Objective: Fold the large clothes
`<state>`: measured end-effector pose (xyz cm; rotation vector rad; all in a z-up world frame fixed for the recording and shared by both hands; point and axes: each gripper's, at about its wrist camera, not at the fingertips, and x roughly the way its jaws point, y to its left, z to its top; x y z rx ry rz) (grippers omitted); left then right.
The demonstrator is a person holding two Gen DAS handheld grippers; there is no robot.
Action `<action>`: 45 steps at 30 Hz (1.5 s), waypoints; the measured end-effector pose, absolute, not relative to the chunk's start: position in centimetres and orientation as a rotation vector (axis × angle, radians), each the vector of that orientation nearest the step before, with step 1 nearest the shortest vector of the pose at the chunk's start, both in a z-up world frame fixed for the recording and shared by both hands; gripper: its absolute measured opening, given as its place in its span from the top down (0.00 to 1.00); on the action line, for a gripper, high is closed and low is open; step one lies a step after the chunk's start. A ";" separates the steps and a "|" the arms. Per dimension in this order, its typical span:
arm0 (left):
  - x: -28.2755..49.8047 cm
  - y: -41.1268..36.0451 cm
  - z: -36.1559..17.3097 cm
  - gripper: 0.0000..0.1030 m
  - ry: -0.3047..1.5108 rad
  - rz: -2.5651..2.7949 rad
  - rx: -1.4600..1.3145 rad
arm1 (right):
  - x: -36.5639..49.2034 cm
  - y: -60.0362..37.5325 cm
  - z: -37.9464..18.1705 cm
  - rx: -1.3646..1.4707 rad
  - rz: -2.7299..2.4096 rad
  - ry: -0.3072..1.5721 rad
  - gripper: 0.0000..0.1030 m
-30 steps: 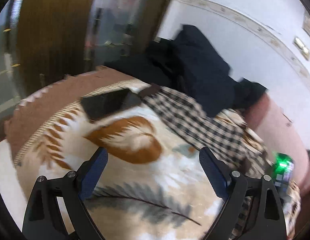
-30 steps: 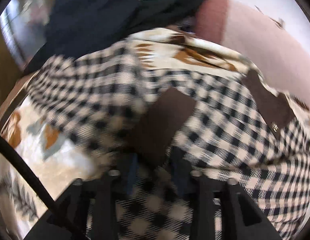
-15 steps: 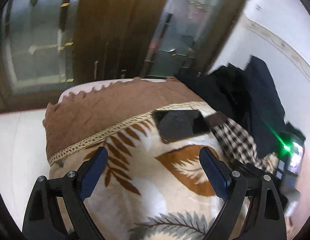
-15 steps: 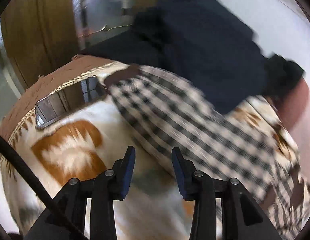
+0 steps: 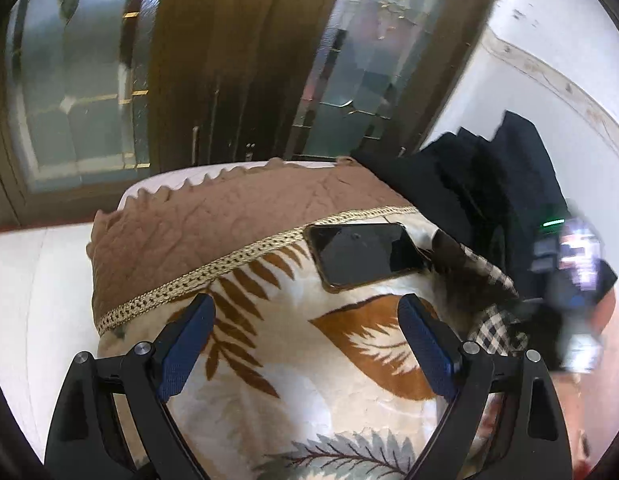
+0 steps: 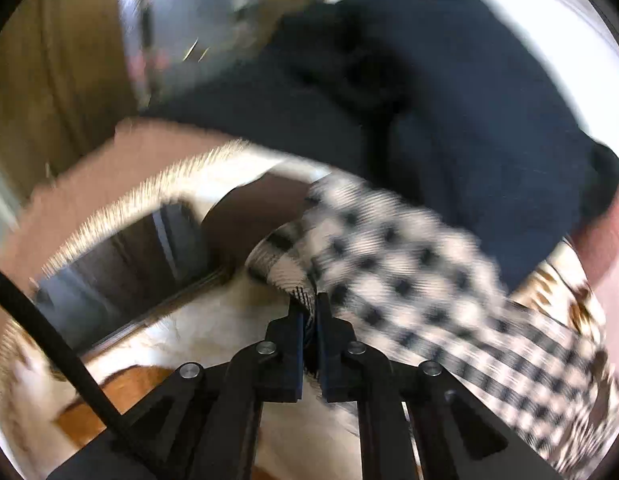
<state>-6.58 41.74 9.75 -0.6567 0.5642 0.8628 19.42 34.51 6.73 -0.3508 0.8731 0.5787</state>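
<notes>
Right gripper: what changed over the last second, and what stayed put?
The right gripper, half open above the blanket half a second ago, has closed on the checked shirt at its edge beside the phone. The left gripper stays open and empty; the phone has not moved.

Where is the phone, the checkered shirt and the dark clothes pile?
phone [image 5: 365,254], left wrist view, middle of its dark screen.
checkered shirt [image 6: 393,256], right wrist view, checked cloth past the pinch.
dark clothes pile [image 6: 449,92], right wrist view, navy fabric.

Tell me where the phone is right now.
The phone lies flat on the leaf-print blanket, centre-right in the left wrist view, just below the gold braid, with the checked shirt at its right edge.
</notes>
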 end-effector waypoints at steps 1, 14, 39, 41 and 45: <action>-6.4 41.2 9.9 0.11 0.562 0.860 -0.642 | 19.5 32.7 8.2 -0.299 0.567 0.859 0.94; -4.2 34.8 10.6 0.11 0.587 0.656 -0.615 | 20.7 -8.2 13.2 0.259 0.078 0.867 0.94; 2.0 20.7 7.1 0.11 0.784 0.316 -0.214 | 21.4 -25.3 0.5 0.569 0.067 1.104 0.79; 2.5 20.5 6.7 0.11 0.812 0.272 -0.224 | 21.2 -25.7 -0.5 0.479 -0.085 1.123 0.94; 2.8 20.4 6.0 0.11 0.862 0.182 -0.275 | 16.9 -26.3 2.6 0.393 -0.077 1.070 0.90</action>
